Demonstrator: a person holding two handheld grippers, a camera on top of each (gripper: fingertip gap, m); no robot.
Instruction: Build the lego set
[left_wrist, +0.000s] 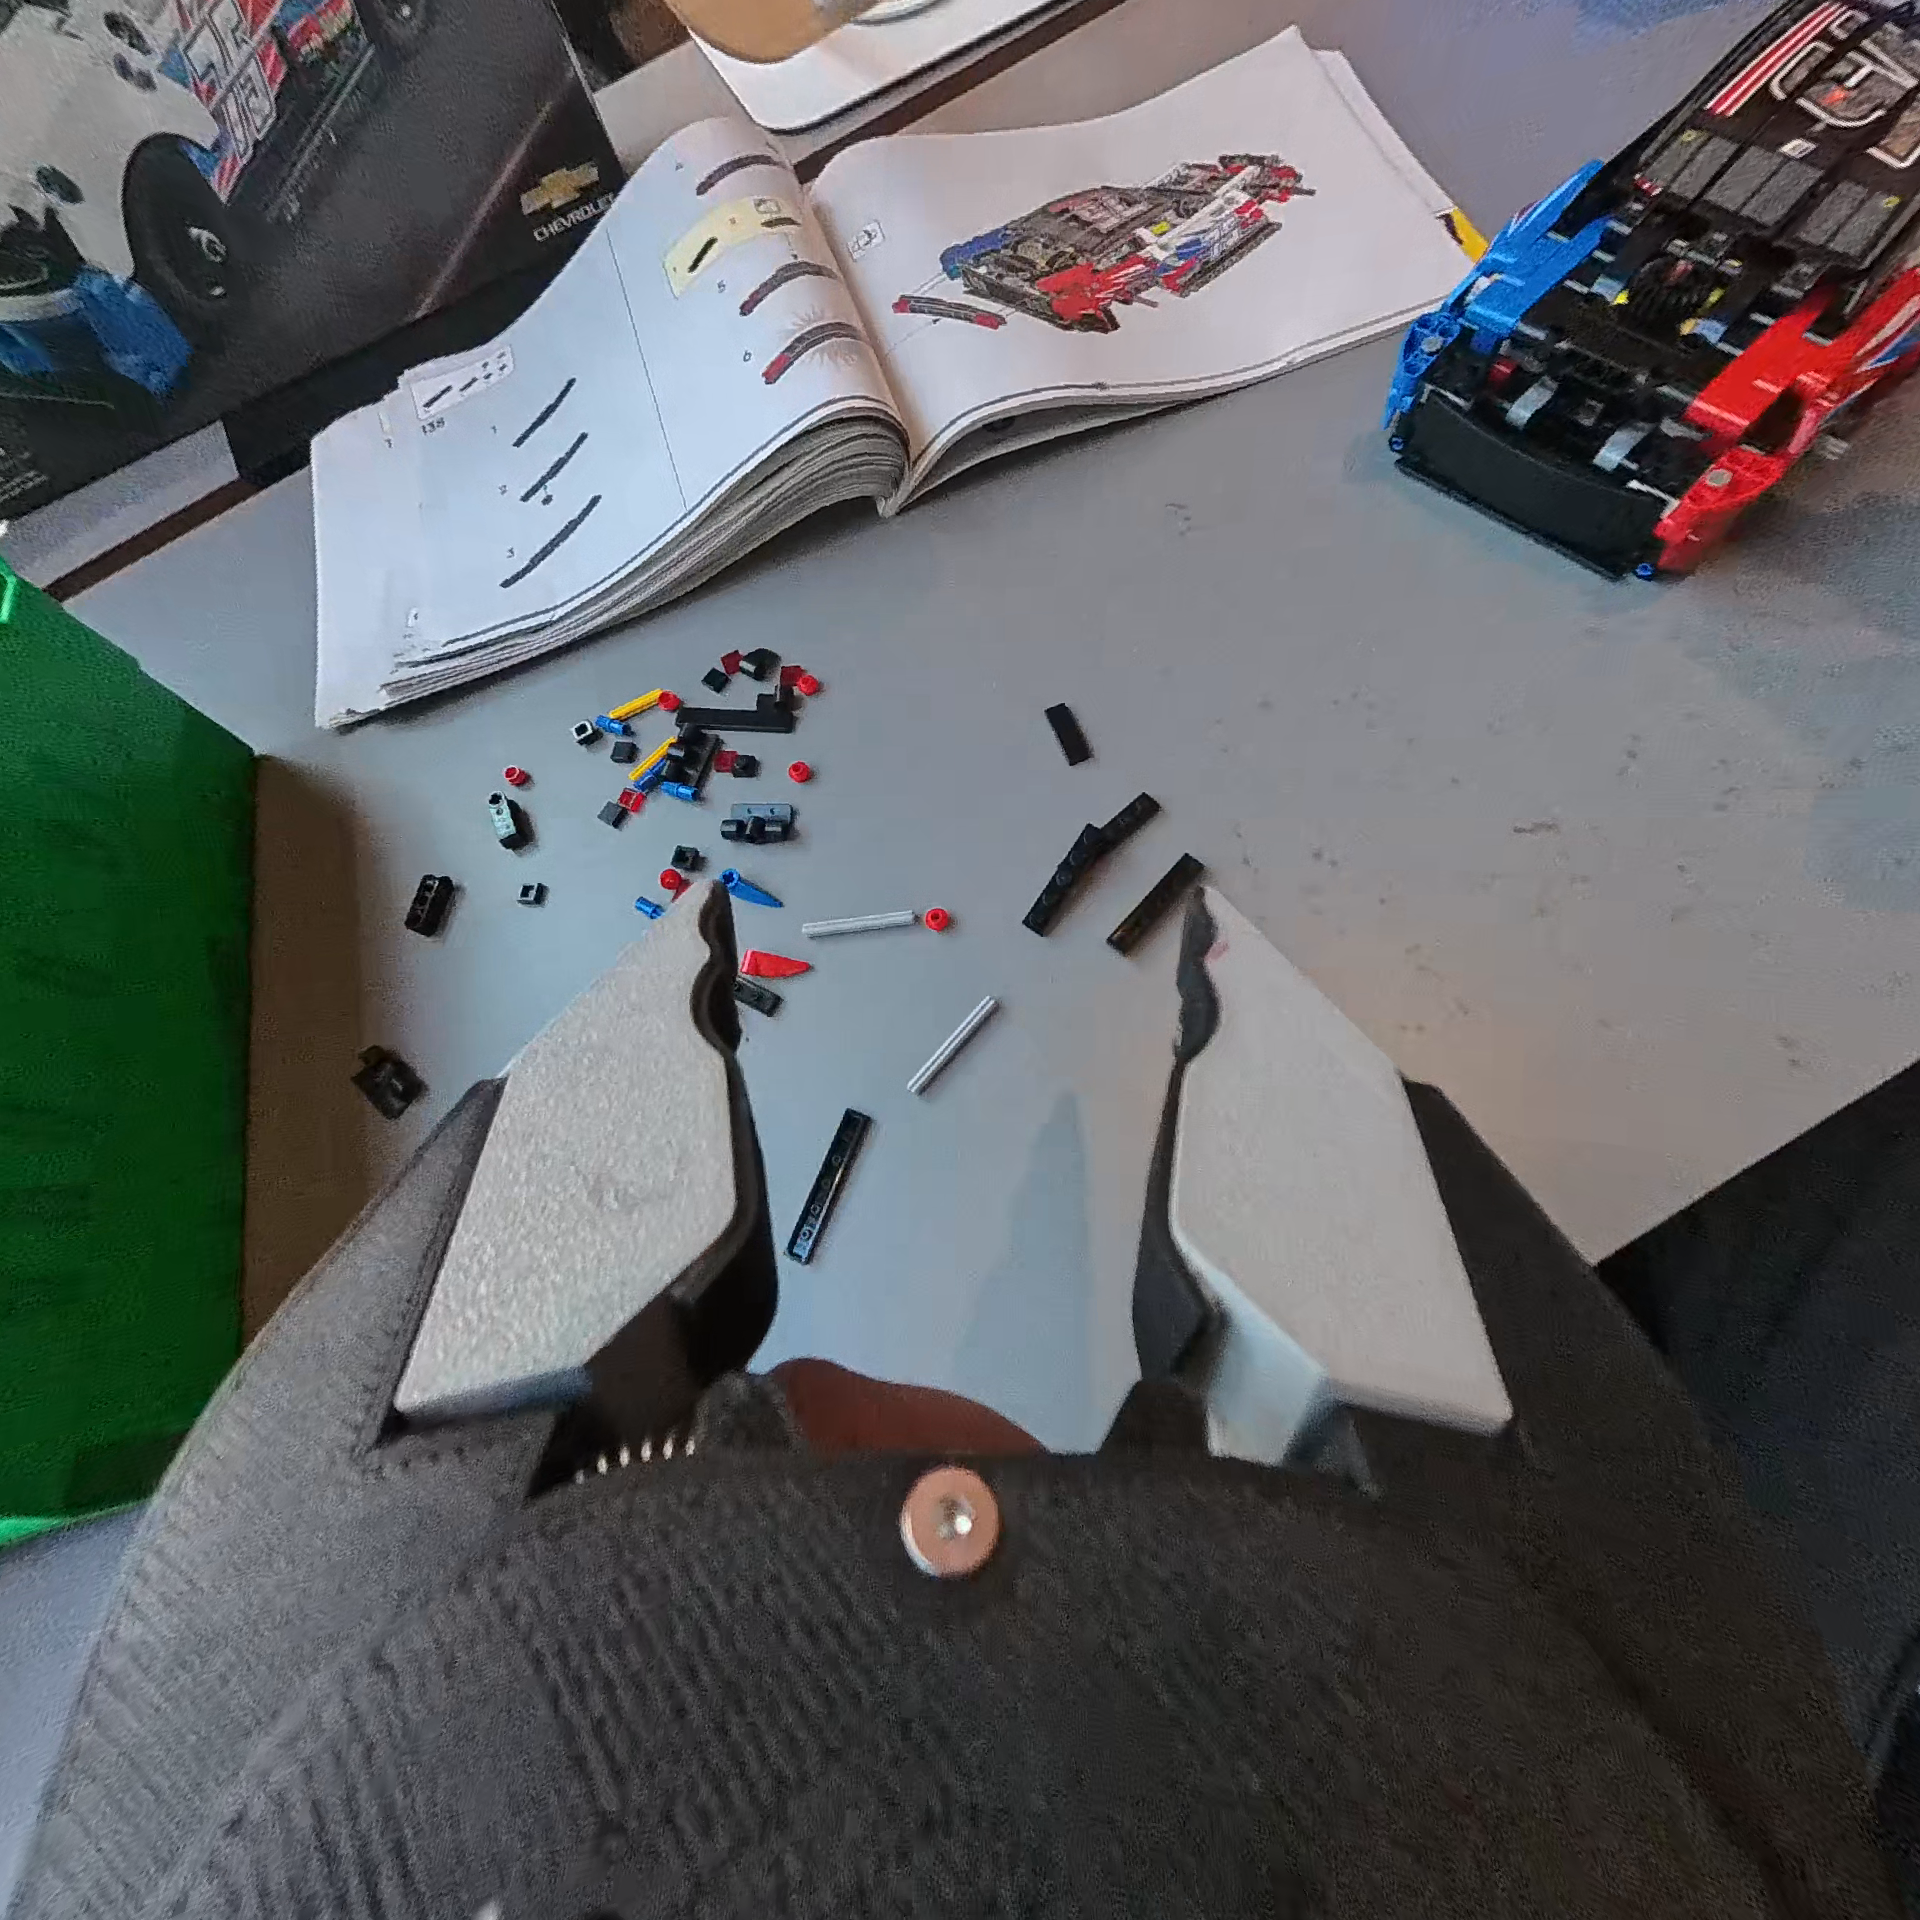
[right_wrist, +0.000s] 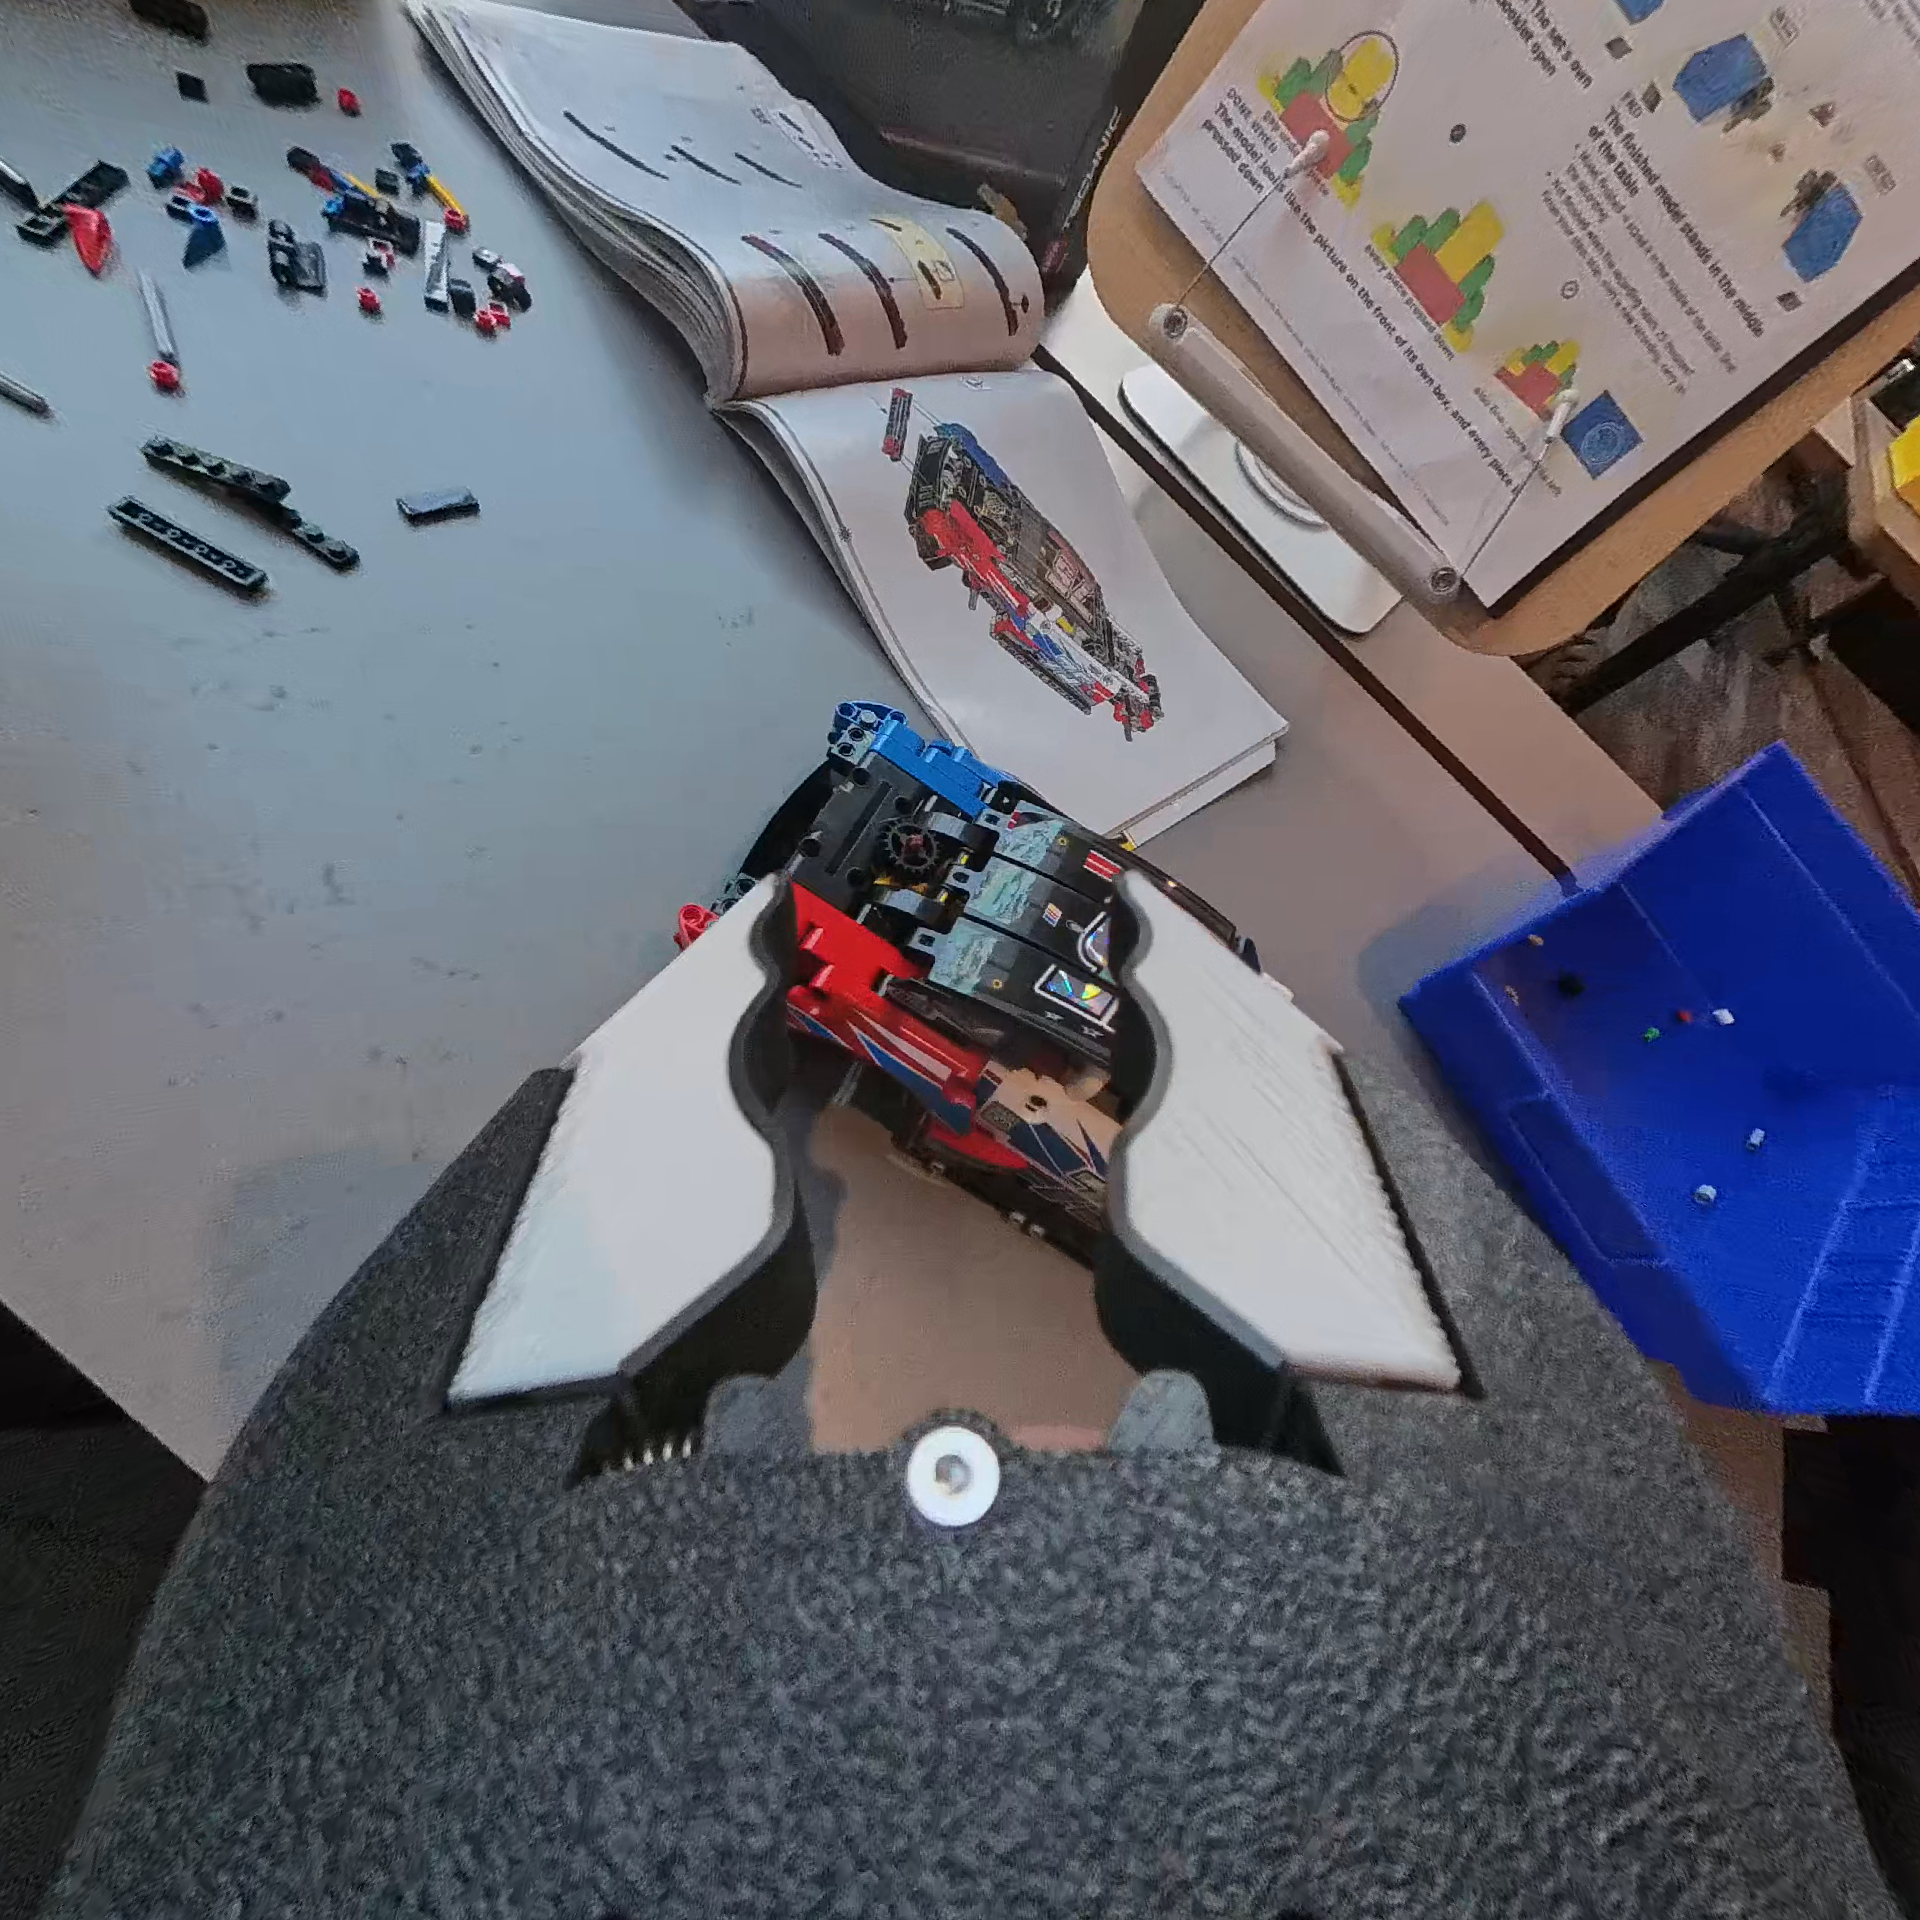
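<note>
Partly built car model (left_wrist: 1683, 312), at about 2 o'clock on the grey counter (left_wrist: 1351, 779) in the left wrist view. Its body is largely assembled in black, blue and red, with patterned panels along the top; by this evidence the build is judged well advanced but unfinished. In the right wrist view the same model (right_wrist: 935, 904) lies directly ahead of the right claw (right_wrist: 945, 945), whose jaws stand wide apart on either side of it; whether they touch its flanks cannot be told, and no closed grip is evident.

Outward from the model, at 12 o'clock in the left wrist view, the instruction booklet (left_wrist: 831, 343) lies open at a late spread showing a nearly whole car, consistent with a late stage.

Remaining work is indicated by the loose pieces (left_wrist: 707, 769) scattered at centre: small black, red, blue and yellow elements, two grey axles (left_wrist: 951, 1044), and several long black plates (left_wrist: 1091, 862). None is yet fitted.

The left claw (left_wrist: 956, 914) hovers over these pieces with jaws fully spread and empty, a red wedge (left_wrist: 774, 964) just beside its left finger.

Periphery: the set's box (left_wrist: 260, 208) at 10 o'clock; a blue parts bin (right_wrist: 1683, 1091) at 3 o'clock in the right wrist view, holding a few tiny bits.
</note>
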